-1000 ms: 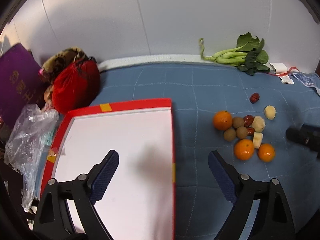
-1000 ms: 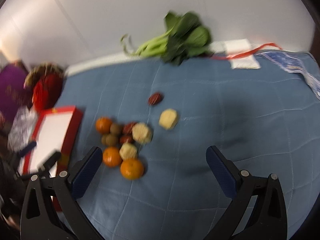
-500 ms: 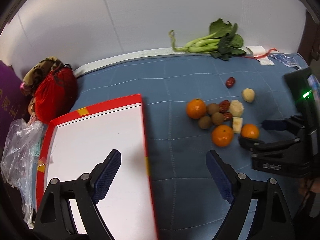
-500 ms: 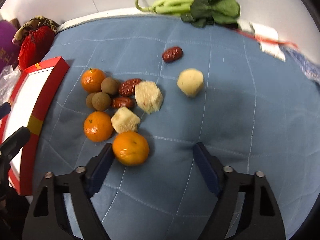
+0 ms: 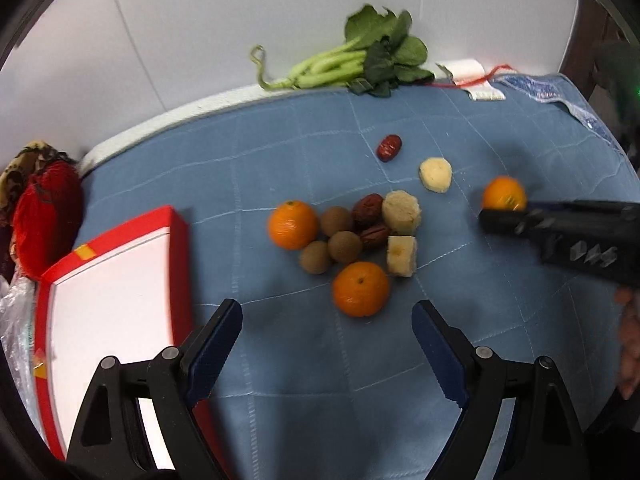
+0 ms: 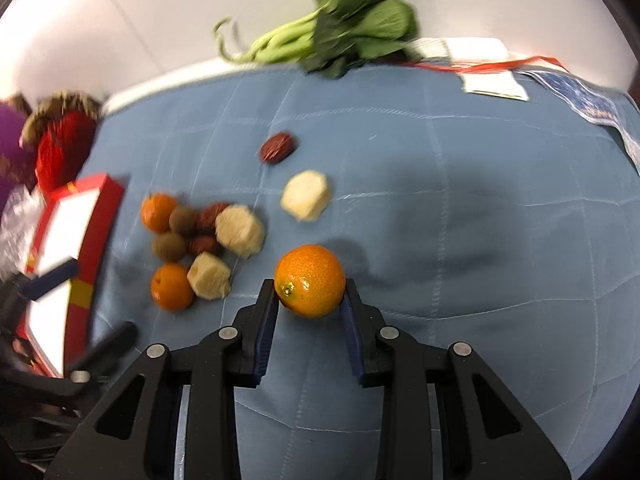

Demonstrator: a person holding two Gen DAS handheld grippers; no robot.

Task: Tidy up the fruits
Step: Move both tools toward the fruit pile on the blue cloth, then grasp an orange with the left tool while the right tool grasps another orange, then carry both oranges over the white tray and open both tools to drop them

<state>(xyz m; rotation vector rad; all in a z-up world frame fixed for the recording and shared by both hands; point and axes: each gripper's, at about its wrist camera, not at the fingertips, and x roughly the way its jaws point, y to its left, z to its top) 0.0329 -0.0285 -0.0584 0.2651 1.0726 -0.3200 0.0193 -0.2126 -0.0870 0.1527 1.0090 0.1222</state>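
Note:
My right gripper (image 6: 310, 300) is shut on a tangerine (image 6: 310, 280) and holds it just above the blue cloth; it also shows in the left wrist view (image 5: 503, 194). My left gripper (image 5: 327, 330) is open and empty, just short of a tangerine (image 5: 361, 289). Beyond it lies a cluster: another tangerine (image 5: 293, 225), brown longans (image 5: 344, 246), red dates (image 5: 370, 210) and pale peeled chunks (image 5: 401, 212). A single date (image 5: 389, 147) and a pale piece (image 5: 435, 174) lie apart. A red-rimmed white tray (image 5: 178, 236) sits at the left.
Bok choy (image 5: 360, 62) lies at the back by the white wall. A red mesh bag (image 5: 46, 208) and clear plastic (image 5: 14, 320) sit left of the tray. Papers and a printed bag (image 6: 496, 76) lie at the back right of the blue quilted cloth (image 6: 460, 200).
My right gripper closed on the nearest tangerine and lifted it to the right, away from the cluster. My left gripper moved right, from over the tray toward the fruit.

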